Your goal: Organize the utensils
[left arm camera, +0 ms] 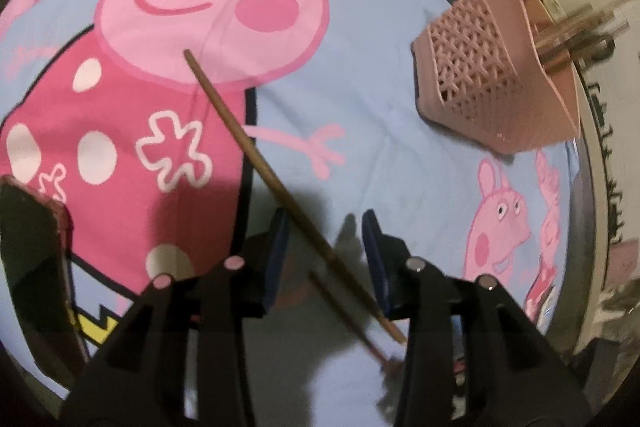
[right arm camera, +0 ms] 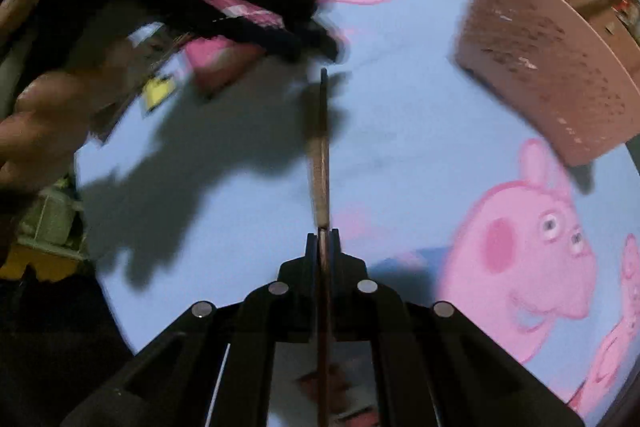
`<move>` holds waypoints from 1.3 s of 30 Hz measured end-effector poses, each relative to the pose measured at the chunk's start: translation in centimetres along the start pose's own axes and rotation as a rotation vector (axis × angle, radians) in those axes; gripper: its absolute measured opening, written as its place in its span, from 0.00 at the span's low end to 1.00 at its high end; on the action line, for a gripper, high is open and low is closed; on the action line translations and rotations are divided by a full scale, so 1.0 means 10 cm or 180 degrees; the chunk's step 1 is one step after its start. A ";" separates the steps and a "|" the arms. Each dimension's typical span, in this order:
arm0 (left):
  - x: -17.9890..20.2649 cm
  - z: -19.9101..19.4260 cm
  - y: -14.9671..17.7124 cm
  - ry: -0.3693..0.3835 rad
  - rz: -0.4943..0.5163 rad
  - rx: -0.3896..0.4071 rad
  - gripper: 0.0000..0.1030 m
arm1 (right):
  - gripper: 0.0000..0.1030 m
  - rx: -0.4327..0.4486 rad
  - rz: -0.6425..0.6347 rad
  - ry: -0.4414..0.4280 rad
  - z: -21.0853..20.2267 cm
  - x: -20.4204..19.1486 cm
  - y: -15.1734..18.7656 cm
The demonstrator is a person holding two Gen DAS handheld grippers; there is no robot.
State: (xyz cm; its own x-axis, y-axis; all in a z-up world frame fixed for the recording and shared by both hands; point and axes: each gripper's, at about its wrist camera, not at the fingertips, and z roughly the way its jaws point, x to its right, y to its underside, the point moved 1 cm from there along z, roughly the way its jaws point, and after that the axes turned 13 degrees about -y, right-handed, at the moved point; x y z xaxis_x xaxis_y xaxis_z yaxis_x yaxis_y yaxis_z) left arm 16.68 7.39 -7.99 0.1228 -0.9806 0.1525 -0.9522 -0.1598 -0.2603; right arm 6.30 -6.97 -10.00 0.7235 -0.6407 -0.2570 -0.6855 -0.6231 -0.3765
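two brown chopsticks show in the left wrist view. the longer chopstick (left arm camera: 256,163) lies slanted across the cartoon-pig cloth (left arm camera: 380,131), its thin tip on the big pink pig print and its thick end passing down between the fingers of the left hand-held gripper (left arm camera: 326,247). those blue-padded fingers (left arm camera: 280,247) stand apart, with a gap on either side of the stick, so nothing is clamped there. a second chopstick (left arm camera: 348,315) sits lower, partly in shadow under the gripper body, and its far end is blurred.

the pink lattice utensil basket (left arm camera: 492,79) stands on the cloth to the upper right, well apart from the gripper, with wooden handles (left arm camera: 576,35) sticking out of its top; what they belong to is too blurred to tell.

in the right wrist view, the right hand-held gripper (right arm camera: 323,239) is closed tight on a slim brown stick (right arm camera: 320,163), which runs straight out ahead between the two fingers above the light blue cloth. the picture is smeared by motion. the left gripper appears as a dark blur at the upper left, with a hand (right arm camera: 44,123) beside it, and the basket (right arm camera: 552,67) sits at the upper right.
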 end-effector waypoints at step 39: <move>0.02 0.10 -0.06 -0.0212 0.0178 0.0328 0.01 | 0.00 0.0911 0.0935 -0.0309 0.12 0.49 -0.51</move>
State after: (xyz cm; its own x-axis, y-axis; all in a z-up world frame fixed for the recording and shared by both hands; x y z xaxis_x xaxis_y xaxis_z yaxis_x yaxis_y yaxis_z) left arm 17.55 7.17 -8.74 0.0921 -0.9931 0.0723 -0.9247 -0.1122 -0.3637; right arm 13.43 -6.40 -10.40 0.5144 -0.7187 -0.4678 -0.8235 -0.2617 -0.5034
